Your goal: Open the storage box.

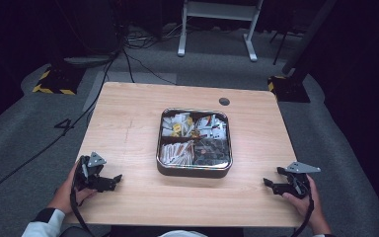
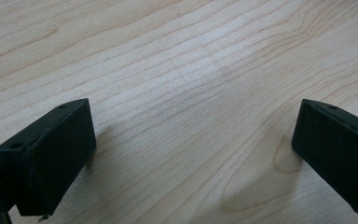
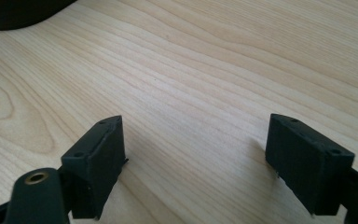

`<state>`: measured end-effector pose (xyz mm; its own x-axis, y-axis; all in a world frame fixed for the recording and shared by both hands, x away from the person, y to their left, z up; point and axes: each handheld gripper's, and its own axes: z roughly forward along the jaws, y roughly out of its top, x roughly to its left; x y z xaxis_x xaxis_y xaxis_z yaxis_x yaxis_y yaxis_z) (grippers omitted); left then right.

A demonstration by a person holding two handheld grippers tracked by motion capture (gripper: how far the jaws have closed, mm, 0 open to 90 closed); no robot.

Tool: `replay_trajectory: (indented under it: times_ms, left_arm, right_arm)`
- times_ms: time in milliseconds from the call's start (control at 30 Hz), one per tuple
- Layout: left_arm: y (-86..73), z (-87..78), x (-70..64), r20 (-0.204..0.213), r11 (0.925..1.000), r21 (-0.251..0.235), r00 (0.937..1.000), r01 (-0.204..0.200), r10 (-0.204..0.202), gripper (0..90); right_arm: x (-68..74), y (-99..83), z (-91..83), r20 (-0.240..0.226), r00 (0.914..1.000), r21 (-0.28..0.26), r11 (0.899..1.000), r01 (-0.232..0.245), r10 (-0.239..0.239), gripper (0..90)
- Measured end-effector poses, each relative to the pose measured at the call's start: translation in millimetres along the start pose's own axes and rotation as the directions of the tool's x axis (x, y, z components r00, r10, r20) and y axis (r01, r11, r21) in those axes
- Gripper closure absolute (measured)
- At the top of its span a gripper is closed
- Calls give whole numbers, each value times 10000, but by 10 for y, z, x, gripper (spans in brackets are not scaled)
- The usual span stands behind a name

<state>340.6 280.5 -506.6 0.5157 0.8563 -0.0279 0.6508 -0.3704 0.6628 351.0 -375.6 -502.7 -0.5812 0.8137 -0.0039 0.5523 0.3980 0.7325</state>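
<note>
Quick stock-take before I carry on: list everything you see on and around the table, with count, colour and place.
Table: one, light wood, centre of the high view.
Tray: one, dark metal, four compartments, middle of the table.
Packets: many, mostly white with some yellow, in three compartments; the near right compartment's contents look dark and cannot be made out.
Round hole cover: one, dark, far edge of the table.
White frame legs: on the grey floor beyond the table.
Cables: black, on the floor at far left.
Left tool: black, open, near left of the table.
Right tool: black, open, near right of the table.
</note>
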Motion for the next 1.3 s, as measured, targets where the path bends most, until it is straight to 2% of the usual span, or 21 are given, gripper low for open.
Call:
replay_trajectory:
  times_ms: [100, 533, 700, 733, 833, 933, 1067, 1167, 1300]
  left_arm:
    - [0, -3, 2, 14, 10000, 23, 10000, -10, 9, 0]
    - [-4, -3, 13, 14, 9999, -6, 9999, -104, 104, 0]
    - [-3, -3, 14, 15, 9999, -3, 9999, -109, 109, 0]
    - [-4, -4, 12, 6, 10000, -3, 10000, -95, 95, 0]
    - [-5, -7, 11, 7, 10000, 21, 10000, -91, 91, 0]
    - [-6, -8, 9, -6, 10000, 18, 10000, -84, 84, 1]
    - [-7, -8, 6, -19, 10000, 16, 10000, -54, 54, 2]
    - [-9, -8, 3, -56, 10000, -2, 10000, -32, 31, 2]
    - [-9, -9, 2, -63, 10000, -4, 10000, -17, 17, 1]
  right_arm:
    - [3, 1, 17, 64, 10000, -27, 10000, -5, 5, 169]
    - [2, 2, 24, 99, 9999, -47, 10000, -42, 42, 164]
    - [-3, 20, 25, 77, 10000, 81, 10000, -34, 33, 167]
    - [-17, 33, 24, 62, 10000, 126, 9999, -67, 66, 190]
    - [-45, 47, 26, 71, 9997, 68, 9997, -243, 243, 195]
    - [-53, 61, 22, 80, 9998, 30, 9998, -179, 179, 196]
    - [-53, 155, -18, -132, 9999, -270, 9996, -104, 100, 203]
    - [-44, 217, -31, -82, 10000, -346, 9994, -25, 22, 206]
    - [9, 388, -47, -79, 9992, -525, 9979, 383, -387, 207]
